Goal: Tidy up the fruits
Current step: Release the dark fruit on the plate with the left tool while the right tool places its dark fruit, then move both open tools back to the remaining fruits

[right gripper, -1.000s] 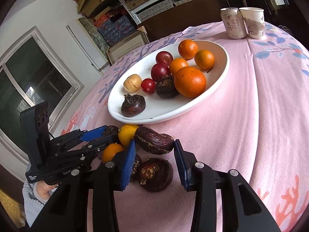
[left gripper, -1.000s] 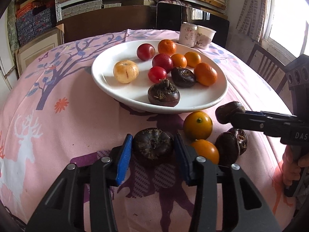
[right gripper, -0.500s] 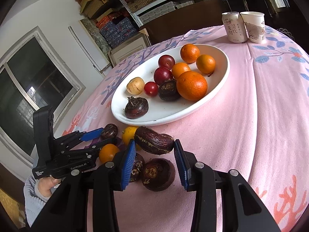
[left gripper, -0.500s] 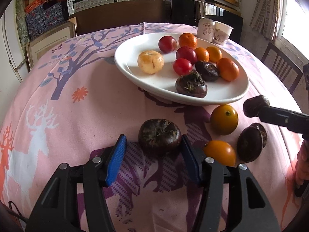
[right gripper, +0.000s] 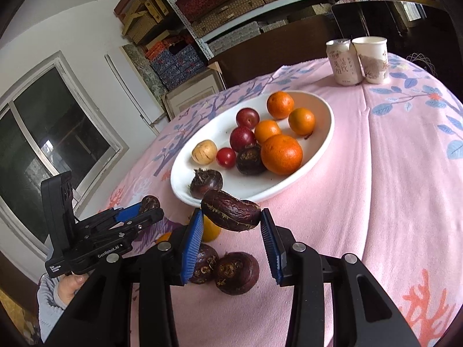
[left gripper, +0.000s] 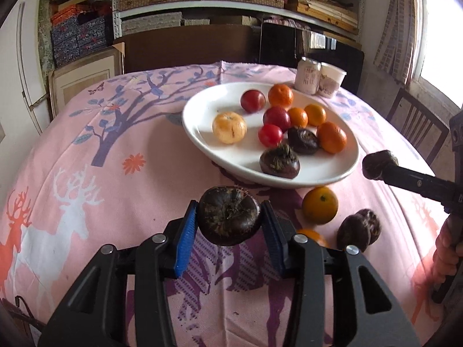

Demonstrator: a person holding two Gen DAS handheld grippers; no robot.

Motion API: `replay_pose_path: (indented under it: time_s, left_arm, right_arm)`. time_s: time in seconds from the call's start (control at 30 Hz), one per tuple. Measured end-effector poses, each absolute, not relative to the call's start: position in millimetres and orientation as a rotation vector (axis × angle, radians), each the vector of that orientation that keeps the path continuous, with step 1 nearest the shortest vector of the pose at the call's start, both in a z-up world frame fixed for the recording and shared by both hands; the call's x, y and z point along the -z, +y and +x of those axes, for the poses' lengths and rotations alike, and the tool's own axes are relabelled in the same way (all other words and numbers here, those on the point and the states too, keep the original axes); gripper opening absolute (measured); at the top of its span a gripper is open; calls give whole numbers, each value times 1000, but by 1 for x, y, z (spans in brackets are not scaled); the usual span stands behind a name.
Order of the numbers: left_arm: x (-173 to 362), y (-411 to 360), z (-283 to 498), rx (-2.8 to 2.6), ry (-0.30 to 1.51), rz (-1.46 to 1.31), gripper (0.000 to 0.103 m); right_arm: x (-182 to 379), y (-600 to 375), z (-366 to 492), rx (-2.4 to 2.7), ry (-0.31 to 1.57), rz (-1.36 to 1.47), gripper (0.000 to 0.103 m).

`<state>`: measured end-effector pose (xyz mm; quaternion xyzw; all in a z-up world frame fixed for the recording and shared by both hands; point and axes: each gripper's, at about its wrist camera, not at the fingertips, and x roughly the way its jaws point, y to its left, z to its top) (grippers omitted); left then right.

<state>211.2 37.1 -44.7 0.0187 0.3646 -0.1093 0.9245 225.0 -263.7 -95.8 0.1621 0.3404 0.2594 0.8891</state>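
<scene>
While both grippers tilt downward over the pink-clothed surface (left gripper: pixel 110 190), each carries a dark fruit clear of the cloth. Nearest, the left gripper (left gripper: pixel 230 225) has just closed its jaws, and its blue pads press either side of a round water chestnut (left gripper: pixel 228 215). In the right wrist view, the right gripper (right gripper: pixel 230 227) holds its jaws narrow on a flatter, tilted chestnut (right gripper: pixel 230 209). Below them two loose chestnuts (right gripper: pixel 235 269) and an orange (left gripper: pixel 319 204) lie on the cloth. Beyond sits the white plate (left gripper: pixel 202 107) of mixed fruit, then a can (right gripper: pixel 343 60) and a cup (right gripper: pixel 373 59), touching.
</scene>
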Motion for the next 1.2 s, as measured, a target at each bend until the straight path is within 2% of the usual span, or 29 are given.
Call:
replay_pose_path:
  time_s: [0.17, 0.33, 0.53, 0.73, 0.77, 0.8, 0.83, 0.87, 0.97, 1.1, 1.2]
  left_arm:
    - [2, 29, 238, 203, 683, 45, 42]
    - [-21, 12, 291, 194, 653, 28, 42]
    - [10, 2, 349, 173, 723, 21, 42]
    - [44, 3, 366, 202, 788, -10, 43]
    - [46, 2, 366, 202, 792, -10, 50]
    - [46, 2, 365, 212, 798, -15, 66]
    - [45, 1, 363, 217, 794, -20, 73]
    - [43, 0, 360, 212, 781, -18, 80]
    - [34, -2, 345, 205, 752, 24, 80]
    - [25, 10, 310, 169, 704, 25, 92]
    - [26, 24, 280, 152, 694, -12, 94]
  right_arm:
    - [57, -279, 233, -509, 601, 363, 41]
    - [27, -274, 272, -491, 572, 344, 41]
    - [56, -236, 308, -551, 664, 306, 41]
    - [79, -209, 303, -583, 767, 200, 43]
    - [82, -207, 301, -571, 774, 179, 44]
    - [83, -206, 298, -552, 768, 167, 57]
    - [82, -206, 294, -536, 759, 163, 66]
    - [80, -208, 290, -531, 740, 167, 66]
    - [65, -219, 277, -530, 673, 190, 66]
    - [62, -243, 256, -485, 618, 254, 79]
    - [75, -261, 244, -434, 641, 304, 81]
